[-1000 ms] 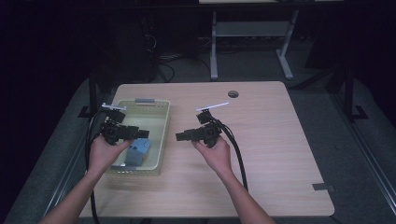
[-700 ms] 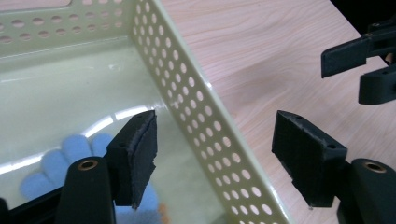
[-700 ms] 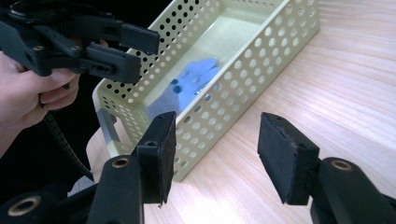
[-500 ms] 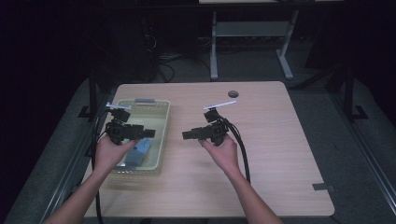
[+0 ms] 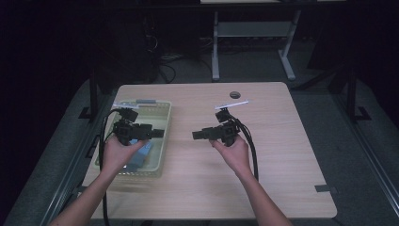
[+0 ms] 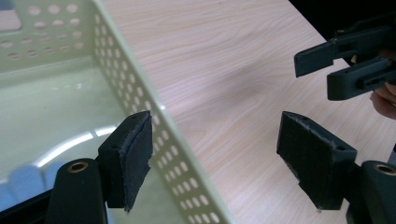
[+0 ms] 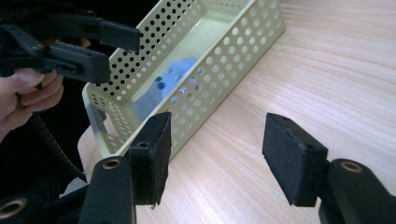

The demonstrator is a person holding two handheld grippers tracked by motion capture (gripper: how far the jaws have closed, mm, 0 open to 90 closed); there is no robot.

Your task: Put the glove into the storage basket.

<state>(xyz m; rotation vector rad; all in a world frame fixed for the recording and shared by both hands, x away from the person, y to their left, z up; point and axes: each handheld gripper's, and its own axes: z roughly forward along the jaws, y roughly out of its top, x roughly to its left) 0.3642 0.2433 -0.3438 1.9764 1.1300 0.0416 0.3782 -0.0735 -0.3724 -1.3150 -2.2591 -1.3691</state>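
Bare tabletop [image 5: 282, 155], basket [image 5: 162, 141] hugging left edge

Dim, dark surroundings; evenly lit tabletop [image 5: 282, 155].

Looks like a lab or test room. Dark all round the lit wooden surface [image 5: 282, 155]. Far off, cables [image 5: 164, 59] on the floor and a metal-legged bench [image 5: 254, 33].

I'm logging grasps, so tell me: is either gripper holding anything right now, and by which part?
Nothing is held. The left gripper and right gripper both have open jaws, just widened, with nothing between them. The blue block lies in the pale perforated plastic basket.
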